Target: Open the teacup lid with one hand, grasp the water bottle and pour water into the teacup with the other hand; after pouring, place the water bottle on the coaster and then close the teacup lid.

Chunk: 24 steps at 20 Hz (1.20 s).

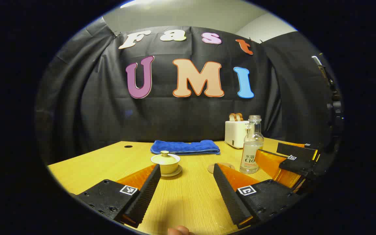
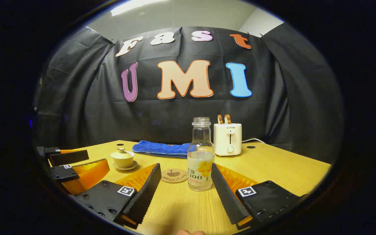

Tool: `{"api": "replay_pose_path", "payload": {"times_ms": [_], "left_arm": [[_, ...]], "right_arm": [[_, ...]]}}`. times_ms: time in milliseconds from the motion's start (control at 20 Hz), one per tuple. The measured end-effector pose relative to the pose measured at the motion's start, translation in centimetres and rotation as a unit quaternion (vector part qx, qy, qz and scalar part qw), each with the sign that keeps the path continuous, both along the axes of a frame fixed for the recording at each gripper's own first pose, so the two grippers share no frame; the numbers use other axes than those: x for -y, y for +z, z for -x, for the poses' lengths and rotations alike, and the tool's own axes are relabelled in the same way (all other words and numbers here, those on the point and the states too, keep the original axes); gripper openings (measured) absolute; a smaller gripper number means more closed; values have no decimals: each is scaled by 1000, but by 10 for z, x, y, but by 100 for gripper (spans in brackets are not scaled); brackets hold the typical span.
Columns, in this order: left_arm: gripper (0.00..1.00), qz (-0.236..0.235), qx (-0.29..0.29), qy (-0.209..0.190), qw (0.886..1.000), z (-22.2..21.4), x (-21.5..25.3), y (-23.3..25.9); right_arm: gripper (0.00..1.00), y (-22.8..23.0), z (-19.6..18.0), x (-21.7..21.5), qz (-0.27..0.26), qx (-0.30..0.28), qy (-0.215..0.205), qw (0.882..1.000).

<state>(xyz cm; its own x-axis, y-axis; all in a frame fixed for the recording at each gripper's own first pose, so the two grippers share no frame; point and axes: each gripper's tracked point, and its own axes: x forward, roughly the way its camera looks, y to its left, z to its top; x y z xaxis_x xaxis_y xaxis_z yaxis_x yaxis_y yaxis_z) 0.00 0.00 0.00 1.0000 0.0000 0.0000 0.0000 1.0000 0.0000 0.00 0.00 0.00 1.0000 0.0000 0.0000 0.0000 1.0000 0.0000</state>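
A big yellow wooden table (image 1: 188, 195) fills the lower half of both views. At the back of it, near the middle of the frame, lies a folded blue towel (image 1: 185, 147). Beside the towel stands a small cream toaster (image 2: 227, 139) with two brown slices sticking up.

The clear glass water bottle (image 2: 200, 156) has no cap and stands upright in the middle of the right gripper view, just past the right gripper (image 2: 186, 186), whose fingers are spread wide and hold nothing.

The pale yellow teacup (image 1: 165, 163) sits on its saucer with its lid (image 1: 165, 157) on, in the lower middle of the left gripper view, just past the left gripper (image 1: 186, 186), also spread wide and empty.

The round brown coaster (image 2: 174, 175) lies flat just left of the bottle.
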Motion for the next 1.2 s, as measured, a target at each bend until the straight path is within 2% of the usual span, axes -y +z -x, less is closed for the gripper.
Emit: {"api": "replay_pose_path", "payload": {"times_ms": [50, 200, 250, 300, 350, 500, 550, 600, 700, 1200], "left_arm": [[96, 2, 3, 3, 1000, 2, -1, 0], [96, 1, 1, 7, 1000, 2, -1, -1], [95, 1, 5, 7, 1000, 2, -2, 2], [95, 1, 3, 7, 1000, 0, -1, 1], [95, 1, 1, 7, 1000, 0, -1, 0], [95, 1, 3, 7, 1000, 1, -1, 1], [94, 0, 3, 7, 1000, 1, -1, 0], [95, 0, 4, 9, 1000, 2, -2, 0], [95, 0, 3, 10, 1000, 0, -2, -1], [95, 0, 3, 8, 1000, 0, -1, 0]], "right_arm": [[98, 0, 1, -1, 0, 2, 2, 1000], [98, 0, 1, -4, -1, 1, 10, 1000], [94, 0, 1, -4, -1, 0, 9, 1000], [98, 0, 2, -3, -1, 1, 9, 1000], [95, 1, 2, -4, -1, 2, 8, 1000], [98, 1, 1, -4, 0, 2, 8, 1000], [95, 0, 1, -4, 0, 1, 8, 1000], [98, 1, 2, -4, -1, 1, 8, 1000], [94, 1, 2, -3, -1, 1, 8, 1000], [98, 1, 2, -4, 0, 1, 8, 1000]]}}
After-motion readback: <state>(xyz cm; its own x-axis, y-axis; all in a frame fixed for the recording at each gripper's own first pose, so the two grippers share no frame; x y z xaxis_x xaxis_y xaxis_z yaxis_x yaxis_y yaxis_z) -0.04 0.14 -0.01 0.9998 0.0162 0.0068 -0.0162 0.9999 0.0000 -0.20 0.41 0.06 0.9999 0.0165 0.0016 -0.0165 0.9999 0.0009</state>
